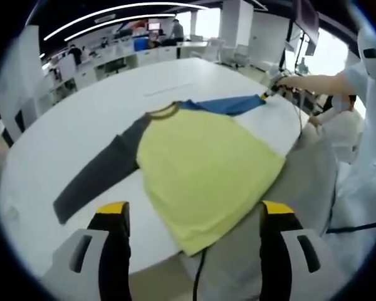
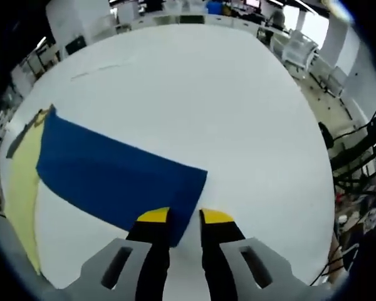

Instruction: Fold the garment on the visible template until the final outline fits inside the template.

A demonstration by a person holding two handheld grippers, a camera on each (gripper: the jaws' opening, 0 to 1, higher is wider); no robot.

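A long-sleeved shirt lies flat on the white round table [image 1: 81,119]. It has a yellow body [image 1: 207,169], a grey sleeve [image 1: 100,175] stretched toward the near left and a blue sleeve [image 1: 229,105] stretched to the far right. My left gripper [image 1: 194,210] hovers open over the shirt's hem at the table's near edge, holding nothing. In the right gripper view my right gripper [image 2: 185,217] is shut on the cuff corner of the blue sleeve [image 2: 119,172]. The left gripper view shows that right gripper [image 1: 271,94] at the sleeve's end, held by a hand.
A person in white clothes [image 1: 363,157] stands at the table's right edge. A faint thin line [image 1: 169,89] marks the tabletop beyond the collar. Desks and white chairs [image 2: 301,47] stand behind the table, and cables [image 2: 357,157] hang past its right edge.
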